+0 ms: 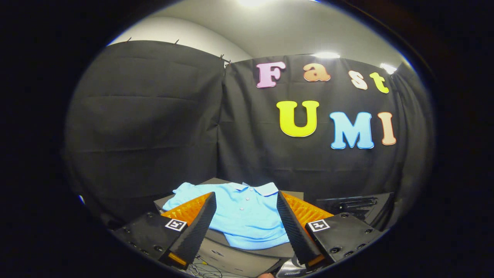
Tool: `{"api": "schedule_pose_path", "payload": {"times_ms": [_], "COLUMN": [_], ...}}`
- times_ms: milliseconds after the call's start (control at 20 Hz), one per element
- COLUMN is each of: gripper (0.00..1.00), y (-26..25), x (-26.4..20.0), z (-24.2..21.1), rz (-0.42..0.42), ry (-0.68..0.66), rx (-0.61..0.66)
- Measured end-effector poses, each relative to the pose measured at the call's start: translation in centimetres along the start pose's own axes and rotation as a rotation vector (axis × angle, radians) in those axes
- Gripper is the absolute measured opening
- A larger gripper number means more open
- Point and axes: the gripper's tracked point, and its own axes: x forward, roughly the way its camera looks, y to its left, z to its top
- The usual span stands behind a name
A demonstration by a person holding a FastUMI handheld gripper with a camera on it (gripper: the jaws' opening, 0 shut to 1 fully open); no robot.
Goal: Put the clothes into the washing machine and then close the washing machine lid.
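Beyond the black cloth wall (154, 127) and under a pale ceiling (278, 27) with bright lights, a dark surface (247, 253) carries a light blue polo shirt (243, 212), spread flat with its collar toward the wall and its hem hanging over the near edge. Ahead of the tongs (244, 200), whose fingers stand wide apart and hold nothing, the shirt lies between and just beyond the tips. Right of the shirt sits a dark machine part (355, 204), and some thin cables (204, 270) trail below the surface's front.
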Motion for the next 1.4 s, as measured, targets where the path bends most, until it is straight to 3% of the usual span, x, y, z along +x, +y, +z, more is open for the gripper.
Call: {"api": "schedule_pose_path", "payload": {"times_ms": [350, 700, 900, 1400], "gripper": [0.98, 0.98, 0.98, 0.99], "y": [1.9, 2.7, 2.3, 2.2], "x": [5.6, 10.4, 12.9, 15.1], "z": [-0.9, -5.2, -7.1, -11.1], "rz": [0.033, 0.099, 0.089, 0.136], "ry": [0.11, 0.349, 0.447, 0.644], "rx": [0.005, 0.005, 0.003, -0.038]}}
